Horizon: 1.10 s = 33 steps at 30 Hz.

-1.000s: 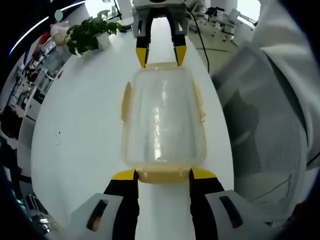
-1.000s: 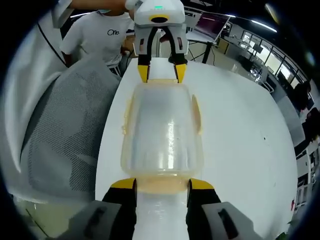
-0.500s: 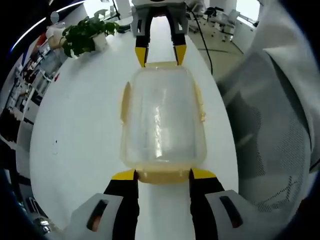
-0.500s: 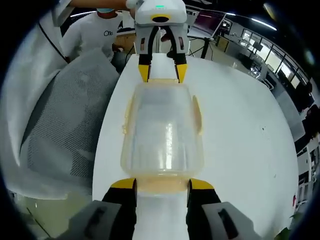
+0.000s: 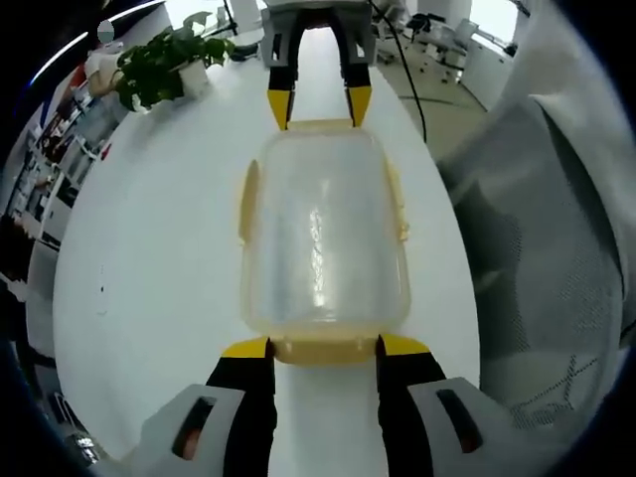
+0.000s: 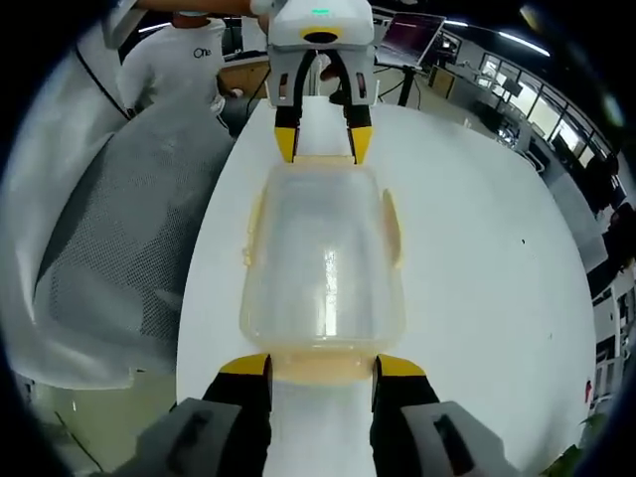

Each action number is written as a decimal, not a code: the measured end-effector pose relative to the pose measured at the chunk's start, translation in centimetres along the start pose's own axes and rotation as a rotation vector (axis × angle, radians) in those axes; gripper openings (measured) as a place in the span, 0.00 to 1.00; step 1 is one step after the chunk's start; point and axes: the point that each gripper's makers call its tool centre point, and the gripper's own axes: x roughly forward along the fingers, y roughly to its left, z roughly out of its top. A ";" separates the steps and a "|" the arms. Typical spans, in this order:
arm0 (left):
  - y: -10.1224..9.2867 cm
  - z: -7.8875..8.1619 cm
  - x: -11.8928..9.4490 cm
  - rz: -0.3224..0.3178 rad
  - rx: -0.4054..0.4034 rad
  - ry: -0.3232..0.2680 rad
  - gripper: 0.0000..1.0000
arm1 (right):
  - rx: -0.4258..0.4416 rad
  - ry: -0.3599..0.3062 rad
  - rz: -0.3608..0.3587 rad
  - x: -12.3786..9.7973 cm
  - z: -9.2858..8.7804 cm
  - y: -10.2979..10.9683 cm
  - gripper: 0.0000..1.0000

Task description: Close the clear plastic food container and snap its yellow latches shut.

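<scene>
Clear food container [image 5: 323, 234] lies centre on white tabletop [image 5: 159, 248], lid on. Left hand-held gripper [image 5: 323, 348] at 6 o'clock and right hand-held gripper [image 5: 318, 104] at 12 both stand spread, straddling its yellow end latches [image 5: 323, 350].

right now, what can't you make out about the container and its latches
- End latches: in the left gripper view the left tool straddles the near yellow latch of the container; whether it has snapped shut is unclear.
- Far latch: small, between the right tool's tips.
- Side latches: pale through the clear plastic in the right gripper view, state unclear.
- Contents: glare on the lid hides any.
</scene>
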 end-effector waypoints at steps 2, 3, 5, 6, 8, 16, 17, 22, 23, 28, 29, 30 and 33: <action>-0.1 0.1 0.2 -0.002 -0.001 0.002 0.37 | 0.002 -0.001 0.004 0.1 -0.3 0.1 0.37; -0.1 0.2 0.4 -0.002 0.000 0.004 0.37 | 0.001 -0.001 0.004 0.1 -0.4 0.1 0.37; -0.1 0.3 0.6 -0.003 -0.002 0.005 0.37 | -0.003 0.002 0.003 0.2 -0.6 0.0 0.37; -0.1 0.3 0.6 -0.002 -0.002 0.007 0.37 | -0.001 0.002 0.005 0.2 -0.7 0.0 0.37; -0.2 0.3 0.8 -0.010 -0.002 0.007 0.37 | -0.003 0.010 0.011 0.4 -1.0 0.0 0.37; 0.0 -0.3 1.2 -0.012 -0.015 0.022 0.37 | -0.008 0.002 0.018 0.8 -0.7 -0.2 0.38; 0.0 -0.3 1.2 -0.015 -0.015 0.021 0.37 | -0.008 0.005 0.019 0.8 -0.7 -0.2 0.38; -0.1 -0.4 1.4 -0.024 -0.005 0.024 0.38 | 0.009 0.012 0.027 1.3 -1.0 -0.1 0.38; -0.2 -0.5 1.5 -0.027 -0.002 0.027 0.38 | 0.013 0.009 0.029 1.3 -1.0 0.0 0.38; -0.2 -0.6 1.5 -0.027 -0.013 0.012 0.38 | 0.027 0.005 0.032 1.2 -1.0 0.1 0.38; -0.1 -0.6 1.5 -0.026 -0.016 0.008 0.38 | 0.029 0.006 0.034 1.2 -1.0 0.1 0.38; -0.2 -0.5 1.5 -0.026 -0.021 0.000 0.38 | 0.030 0.015 0.036 1.2 -1.2 0.2 0.38; -0.2 -0.5 1.4 -0.024 -0.032 -0.005 0.38 | 0.013 0.035 0.040 1.3 -1.3 0.3 0.39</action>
